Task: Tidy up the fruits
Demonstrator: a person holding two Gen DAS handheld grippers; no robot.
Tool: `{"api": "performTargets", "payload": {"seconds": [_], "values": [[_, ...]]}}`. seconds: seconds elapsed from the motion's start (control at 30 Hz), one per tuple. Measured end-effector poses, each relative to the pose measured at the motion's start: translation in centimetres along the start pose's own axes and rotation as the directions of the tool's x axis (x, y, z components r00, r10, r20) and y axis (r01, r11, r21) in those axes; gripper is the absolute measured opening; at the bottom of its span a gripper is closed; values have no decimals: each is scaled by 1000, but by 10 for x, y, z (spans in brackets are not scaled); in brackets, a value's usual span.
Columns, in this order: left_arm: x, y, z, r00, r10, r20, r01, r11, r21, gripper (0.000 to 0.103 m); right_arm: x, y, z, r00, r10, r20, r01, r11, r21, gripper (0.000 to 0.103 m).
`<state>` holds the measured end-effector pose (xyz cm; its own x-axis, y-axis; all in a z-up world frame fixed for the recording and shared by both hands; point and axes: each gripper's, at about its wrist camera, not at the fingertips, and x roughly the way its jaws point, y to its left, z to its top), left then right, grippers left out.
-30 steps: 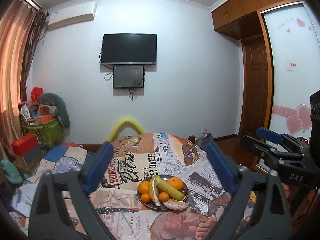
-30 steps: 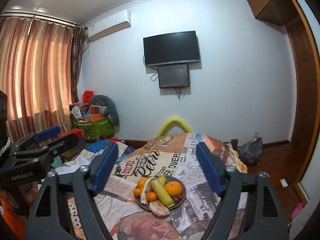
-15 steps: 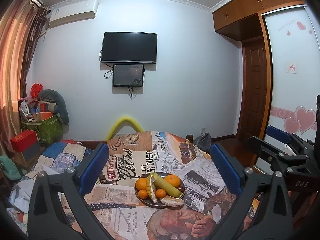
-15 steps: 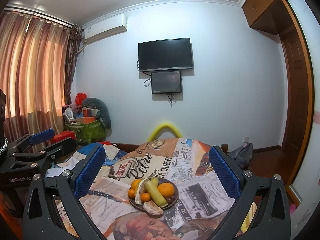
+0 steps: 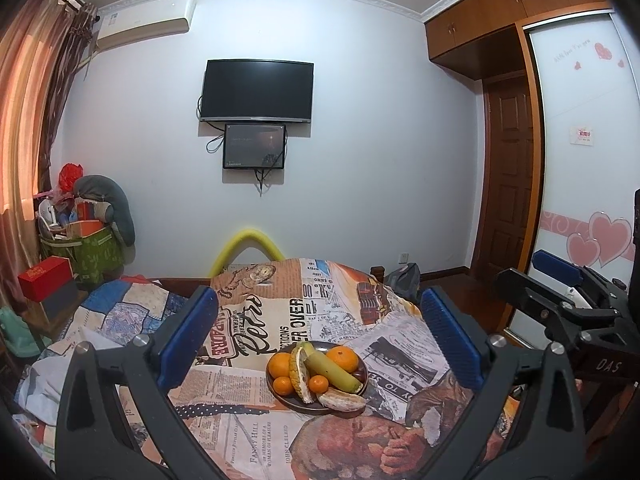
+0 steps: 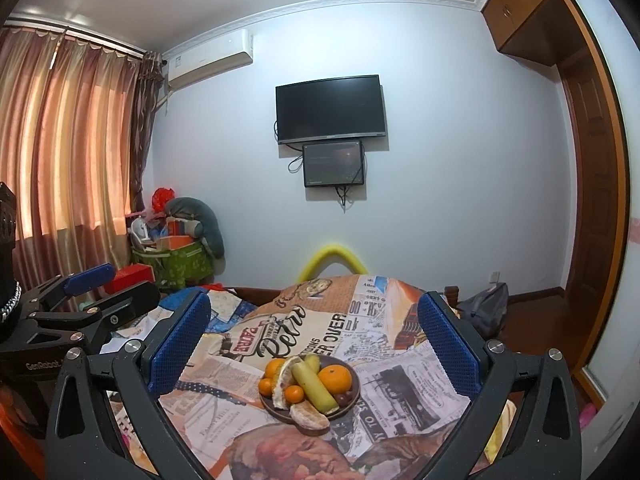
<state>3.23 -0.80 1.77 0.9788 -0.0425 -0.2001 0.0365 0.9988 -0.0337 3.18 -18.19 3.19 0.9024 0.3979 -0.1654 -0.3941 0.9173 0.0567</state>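
Note:
A dark plate (image 5: 292,404) (image 6: 354,396) sits on a table covered with a newspaper-print cloth (image 5: 256,320) (image 6: 280,320). It holds a green-yellow banana (image 5: 332,368) (image 6: 314,386), several oranges (image 5: 342,359) (image 6: 335,378), a peeled citrus piece (image 5: 344,400) (image 6: 309,416) and a strip of peel (image 5: 299,372). My left gripper (image 5: 318,336) is open and empty, held above and short of the plate. My right gripper (image 6: 312,340) is open and empty, likewise back from the plate. Each gripper shows at the edge of the other's view.
A yellow curved chair back (image 5: 248,246) rises behind the table. A patchwork-covered surface (image 5: 116,312) lies left. A green bin of clutter (image 5: 84,248) and a red box (image 5: 44,278) stand by the curtains. A grey bag (image 6: 486,312) lies on the floor by the door.
Both grippers opened wider over the last second. Both views rose and pulled back slightly, so the plate sits a little lower between the fingers.

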Motion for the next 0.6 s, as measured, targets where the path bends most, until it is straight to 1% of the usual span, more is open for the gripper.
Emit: {"api": "performTargets", "payload": {"seconds": [0.6], "values": [[1, 1, 0, 1000, -12, -5, 12, 1000, 8, 103, -2, 0, 4, 1000, -2, 10, 1, 1000, 13, 103]]}}
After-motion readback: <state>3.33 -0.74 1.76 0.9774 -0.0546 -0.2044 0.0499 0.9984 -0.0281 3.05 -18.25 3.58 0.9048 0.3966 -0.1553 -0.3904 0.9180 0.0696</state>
